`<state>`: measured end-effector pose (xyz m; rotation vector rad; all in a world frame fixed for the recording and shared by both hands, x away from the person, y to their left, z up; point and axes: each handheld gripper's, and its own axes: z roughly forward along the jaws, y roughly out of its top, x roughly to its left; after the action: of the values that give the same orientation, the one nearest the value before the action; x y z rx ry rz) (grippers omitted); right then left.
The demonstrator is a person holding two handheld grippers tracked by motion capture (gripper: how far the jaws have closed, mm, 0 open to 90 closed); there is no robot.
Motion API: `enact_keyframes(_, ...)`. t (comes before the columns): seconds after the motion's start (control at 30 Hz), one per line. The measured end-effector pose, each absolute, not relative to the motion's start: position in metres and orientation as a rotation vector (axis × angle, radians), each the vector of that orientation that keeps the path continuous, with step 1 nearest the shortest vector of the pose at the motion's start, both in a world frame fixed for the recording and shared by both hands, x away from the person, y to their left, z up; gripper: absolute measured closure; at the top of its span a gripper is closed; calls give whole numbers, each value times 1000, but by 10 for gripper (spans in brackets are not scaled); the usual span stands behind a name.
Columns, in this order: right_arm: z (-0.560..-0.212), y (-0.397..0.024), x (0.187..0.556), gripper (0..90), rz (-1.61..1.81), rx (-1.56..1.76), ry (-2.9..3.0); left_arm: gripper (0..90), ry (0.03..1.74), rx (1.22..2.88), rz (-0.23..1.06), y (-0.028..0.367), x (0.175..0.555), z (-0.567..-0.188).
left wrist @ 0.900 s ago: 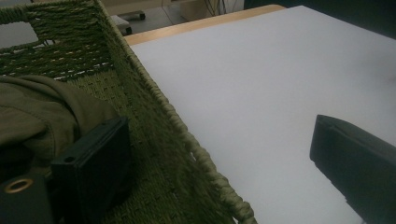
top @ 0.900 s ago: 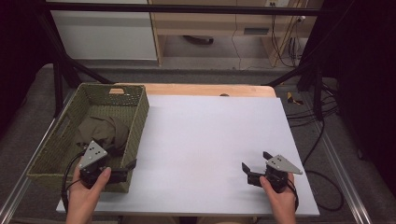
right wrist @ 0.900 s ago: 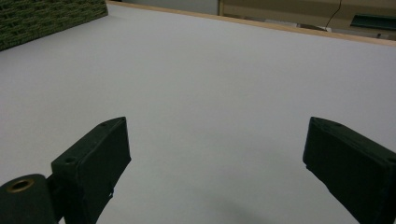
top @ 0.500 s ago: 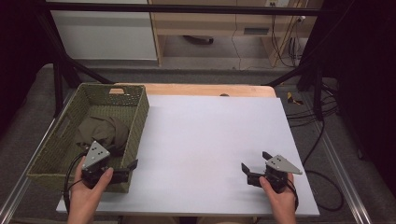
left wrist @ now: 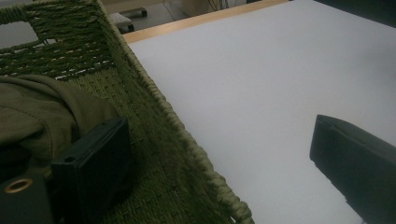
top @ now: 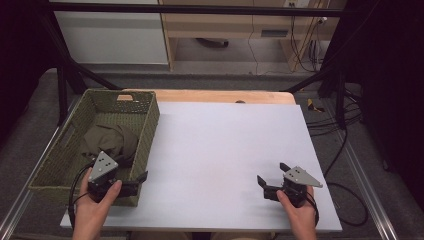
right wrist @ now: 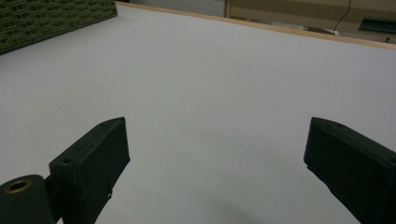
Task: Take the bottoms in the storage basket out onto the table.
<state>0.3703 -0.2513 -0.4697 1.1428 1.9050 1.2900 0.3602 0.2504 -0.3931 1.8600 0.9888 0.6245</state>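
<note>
I see the soft, light cloth (top: pixel 111 140) bunched in the basket (top: pixel 147 131) at 9 o'clock, both grippers' fingers spread and empty, so I'd pinch a raised fold

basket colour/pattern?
Olive-green woven basket, rope-like braided rim; clearest in the left gripper view.

The table (top: pixel 225 145) is overlooked from high above; the basket (left wrist: pixel 154 98) (near left) is shared with both low, close gripper views.
</note>
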Motion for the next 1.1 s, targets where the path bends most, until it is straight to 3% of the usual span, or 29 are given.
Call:
enact_keyframes(0.5,-469,-251,369,65,1288,1148,1904,59,1002,1855,651,253,359,-363)
enact_keyframes(1.1,-469,-245,370,63,1243,1152,1915,55,1040,1948,713,282,400,-330)
